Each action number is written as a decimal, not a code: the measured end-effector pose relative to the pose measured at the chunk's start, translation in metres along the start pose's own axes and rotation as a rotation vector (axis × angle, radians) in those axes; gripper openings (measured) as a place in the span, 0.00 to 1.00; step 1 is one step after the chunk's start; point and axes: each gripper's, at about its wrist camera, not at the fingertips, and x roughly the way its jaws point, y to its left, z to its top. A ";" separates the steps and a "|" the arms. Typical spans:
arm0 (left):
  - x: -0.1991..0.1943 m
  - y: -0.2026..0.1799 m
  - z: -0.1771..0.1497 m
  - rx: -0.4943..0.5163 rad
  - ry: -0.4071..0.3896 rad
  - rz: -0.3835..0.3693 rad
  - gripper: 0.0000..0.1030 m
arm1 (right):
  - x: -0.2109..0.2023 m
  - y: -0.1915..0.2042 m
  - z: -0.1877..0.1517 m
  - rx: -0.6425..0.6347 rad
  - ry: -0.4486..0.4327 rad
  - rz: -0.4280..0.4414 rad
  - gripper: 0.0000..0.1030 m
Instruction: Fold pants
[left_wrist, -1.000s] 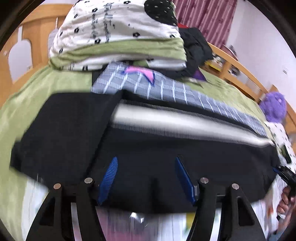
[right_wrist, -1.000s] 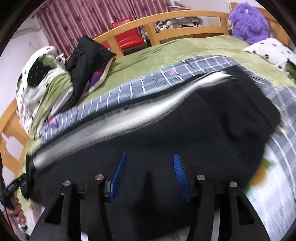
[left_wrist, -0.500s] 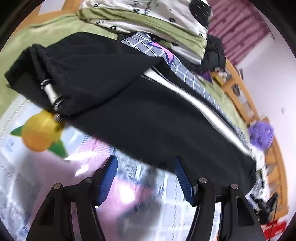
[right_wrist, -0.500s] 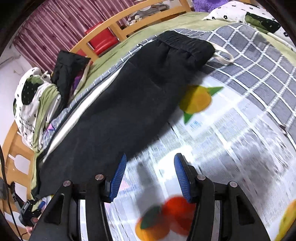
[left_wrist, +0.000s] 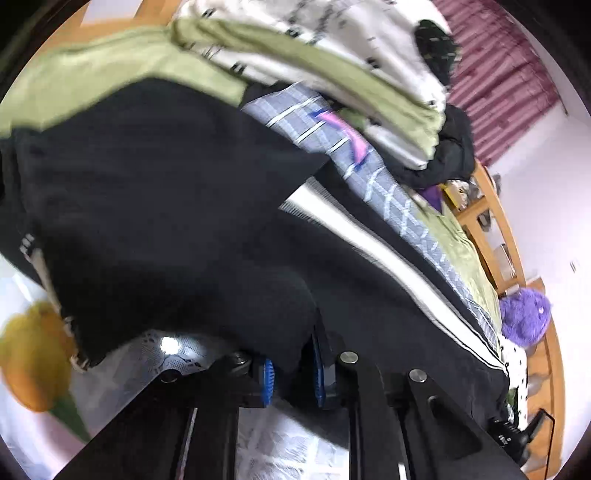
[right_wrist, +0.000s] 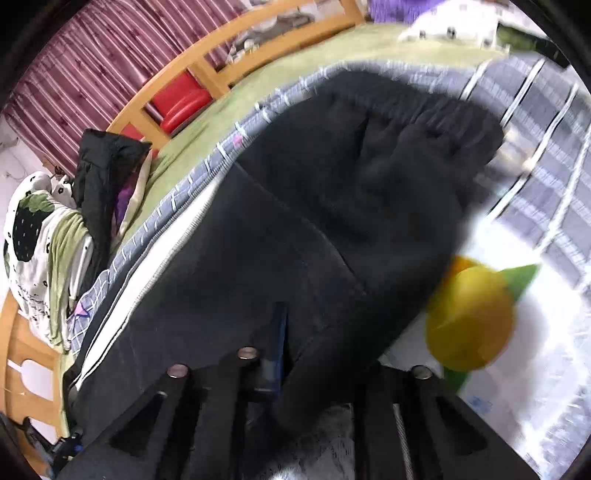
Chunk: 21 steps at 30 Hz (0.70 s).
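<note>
No writing on any cloth is sharp enough to read. The left gripper (left_wrist: 291, 373) tilts over the lemon-print sheet (left_wrist: 33, 354), its blue pads pinching the near edge of the black pants (left_wrist: 166, 206). The right gripper (right_wrist: 291, 354) also clamps that near edge, the pants lying on the sheet and the grey checked blanket (right_wrist: 546, 122) beyond it.

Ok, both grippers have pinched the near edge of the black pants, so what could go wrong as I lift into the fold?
The left gripper holds only a thin bite of the black pants with the white side stripe, so the fabric could slip out. The right gripper is buried in cloth, so its hold is hard to judge. The dangling drawstring may end up trapped inside the fold.
</note>
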 end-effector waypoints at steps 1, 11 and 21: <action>-0.014 -0.008 0.001 0.032 -0.013 -0.008 0.15 | -0.017 0.003 0.000 -0.008 -0.031 0.025 0.10; -0.116 -0.022 -0.068 0.261 0.112 -0.069 0.14 | -0.159 -0.023 -0.036 -0.135 -0.044 0.019 0.09; -0.120 0.009 -0.139 0.313 0.281 0.070 0.27 | -0.166 -0.126 -0.122 -0.046 0.142 -0.050 0.21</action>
